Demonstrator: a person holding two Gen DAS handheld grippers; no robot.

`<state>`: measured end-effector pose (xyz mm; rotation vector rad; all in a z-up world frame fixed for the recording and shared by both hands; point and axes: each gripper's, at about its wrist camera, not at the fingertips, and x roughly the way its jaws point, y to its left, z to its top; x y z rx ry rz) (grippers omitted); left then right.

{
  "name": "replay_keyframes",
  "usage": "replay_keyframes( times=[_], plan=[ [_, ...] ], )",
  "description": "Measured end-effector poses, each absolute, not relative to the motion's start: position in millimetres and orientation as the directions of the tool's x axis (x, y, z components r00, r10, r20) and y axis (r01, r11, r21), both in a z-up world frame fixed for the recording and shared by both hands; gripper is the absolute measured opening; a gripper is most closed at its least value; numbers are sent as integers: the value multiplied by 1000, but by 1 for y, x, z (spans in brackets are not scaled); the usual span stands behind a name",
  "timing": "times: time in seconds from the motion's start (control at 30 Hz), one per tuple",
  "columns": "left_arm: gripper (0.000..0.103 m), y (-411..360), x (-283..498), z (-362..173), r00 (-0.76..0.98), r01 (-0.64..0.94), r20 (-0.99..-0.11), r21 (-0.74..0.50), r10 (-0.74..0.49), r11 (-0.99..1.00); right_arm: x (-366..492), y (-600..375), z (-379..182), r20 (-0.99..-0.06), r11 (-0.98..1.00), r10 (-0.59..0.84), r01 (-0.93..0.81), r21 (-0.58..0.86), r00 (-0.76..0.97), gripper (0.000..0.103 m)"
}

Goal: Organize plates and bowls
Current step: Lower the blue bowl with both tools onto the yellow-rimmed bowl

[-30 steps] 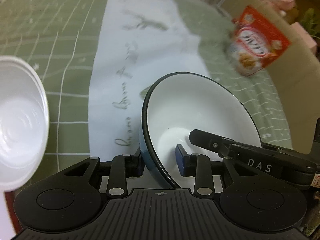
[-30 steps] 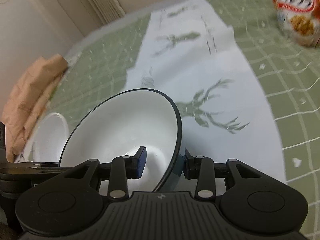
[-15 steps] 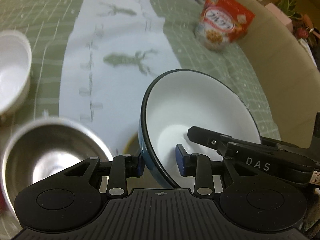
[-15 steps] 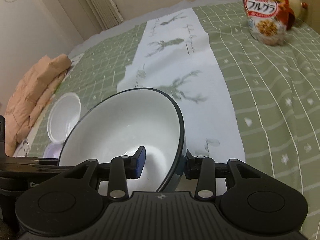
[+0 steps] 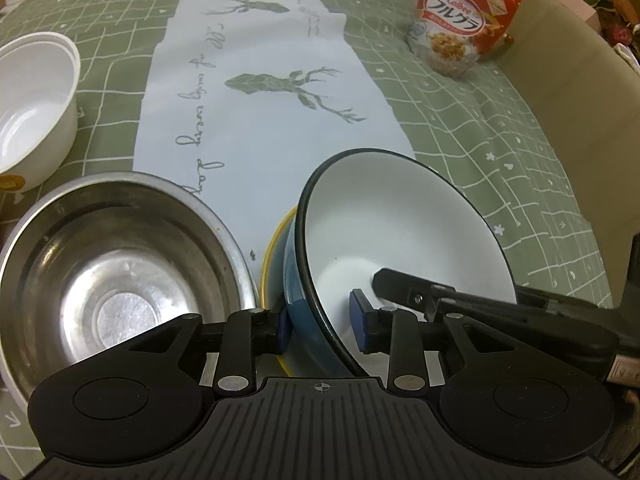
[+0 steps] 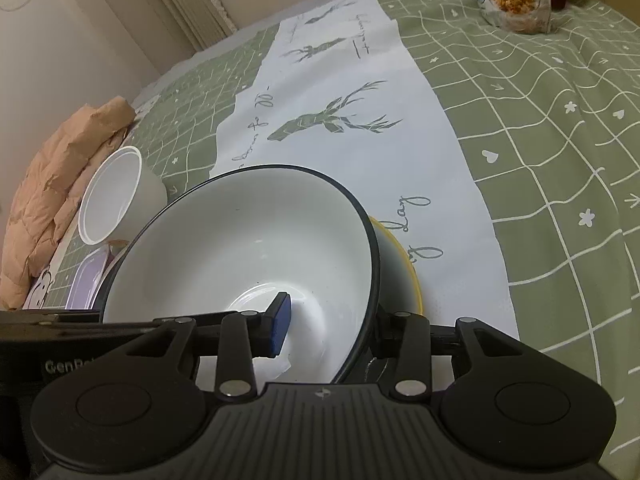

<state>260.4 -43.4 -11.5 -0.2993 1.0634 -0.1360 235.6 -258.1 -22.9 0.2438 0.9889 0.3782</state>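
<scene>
A blue bowl (image 5: 400, 224) with a white inside and dark rim is held by both grippers. My left gripper (image 5: 320, 326) is shut on its near left rim; my right gripper (image 6: 332, 326) is shut on its opposite rim. The bowl (image 6: 240, 256) sits low over a yellow-rimmed dish (image 5: 272, 256), also seen in the right wrist view (image 6: 408, 272). A steel bowl (image 5: 112, 264) stands just left of it. A white plastic bowl (image 5: 32, 104) sits farther left, also in the right wrist view (image 6: 110, 196).
A green checked cloth (image 5: 500, 140) with a white deer-print runner (image 5: 256, 112) covers the table. A red cereal bag (image 5: 460, 36) stands at the far right. A peach quilted jacket (image 6: 52, 184) and a lilac lidded container (image 6: 86, 280) lie at the left edge.
Both grippers have carried the blue bowl down and toward the near side. The steel bowl and the yellow-rimmed dish have come into view beside and beneath it.
</scene>
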Motion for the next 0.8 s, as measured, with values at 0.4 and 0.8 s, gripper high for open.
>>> replay_keyframes(
  times=[0.4, 0.8],
  plan=[
    [24, -33, 262, -11, 464, -85, -841, -356, -280, 930, 239, -259, -22, -764, 908, 419, -206, 365, 491, 40],
    [24, -29, 261, 3, 495, -76, -830, -337, -258, 938, 241, -264, -20, -758, 912, 410, -203, 357, 508, 40]
  ],
)
